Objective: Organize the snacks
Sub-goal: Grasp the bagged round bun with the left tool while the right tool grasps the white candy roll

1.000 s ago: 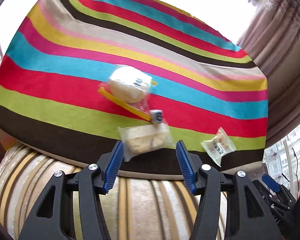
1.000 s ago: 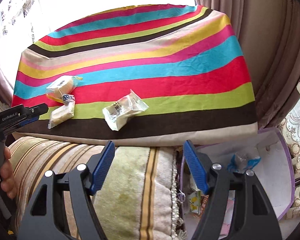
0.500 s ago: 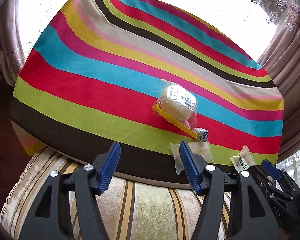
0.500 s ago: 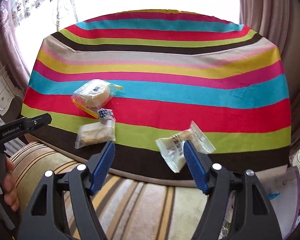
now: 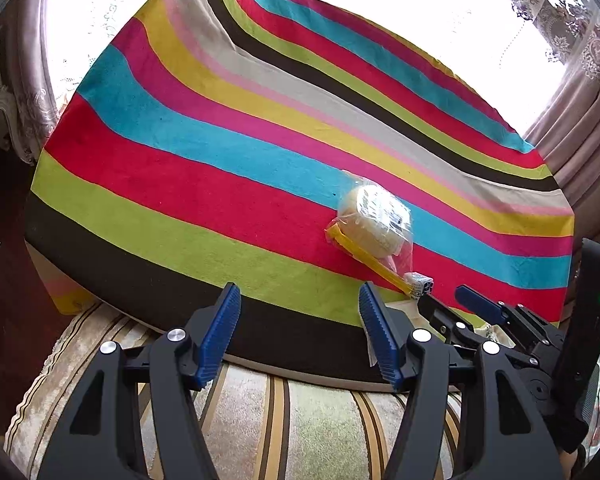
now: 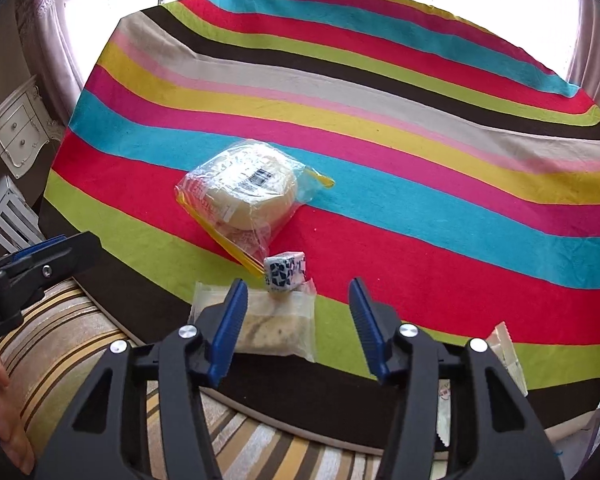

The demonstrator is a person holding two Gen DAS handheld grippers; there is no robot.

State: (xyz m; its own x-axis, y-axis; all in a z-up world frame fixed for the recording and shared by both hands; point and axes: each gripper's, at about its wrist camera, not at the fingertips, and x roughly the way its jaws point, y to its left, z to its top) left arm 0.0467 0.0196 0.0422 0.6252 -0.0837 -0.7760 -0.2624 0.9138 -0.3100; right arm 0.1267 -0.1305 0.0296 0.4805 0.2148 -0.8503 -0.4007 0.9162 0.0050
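Overall, both tongs (image 5: 300, 330) (image 6: 296, 320) gape empty over a striped cloth (image 6: 380, 168) by curtains (image 5: 588, 92).

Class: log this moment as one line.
left gripper: open, empty | right gripper: closing, over flat snack packet, not gripping | round bun bag: on cloth

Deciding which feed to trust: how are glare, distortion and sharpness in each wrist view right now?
Left wrist view: window blown out white, striped cloth bowed by fisheye, round bagged snack sharp. Right wrist view: same white glare at top, flat packet crisp, plastic sheen on the bag, corners vignetted dark.
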